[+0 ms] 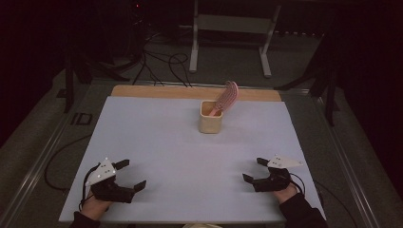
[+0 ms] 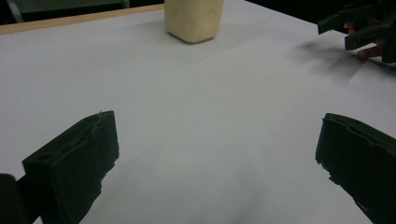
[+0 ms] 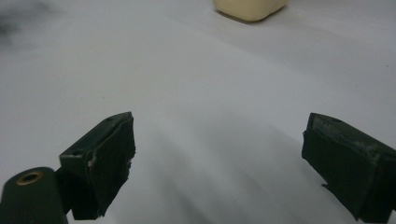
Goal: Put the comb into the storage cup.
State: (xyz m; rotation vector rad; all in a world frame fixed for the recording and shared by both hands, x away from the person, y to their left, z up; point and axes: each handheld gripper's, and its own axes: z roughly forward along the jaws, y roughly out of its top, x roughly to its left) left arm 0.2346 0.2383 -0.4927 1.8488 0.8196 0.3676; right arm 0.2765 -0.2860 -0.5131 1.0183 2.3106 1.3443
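My left gripper (image 1: 131,174) and my right gripper (image 1: 253,170) sit near the front edge of the white table (image 1: 157,137), jaws spread wide, holding nothing. The cream cup (image 1: 210,117) stands far ahead near the back edge, with the pink brush (image 1: 226,97) leaning in it. Lots of bare table lies between us
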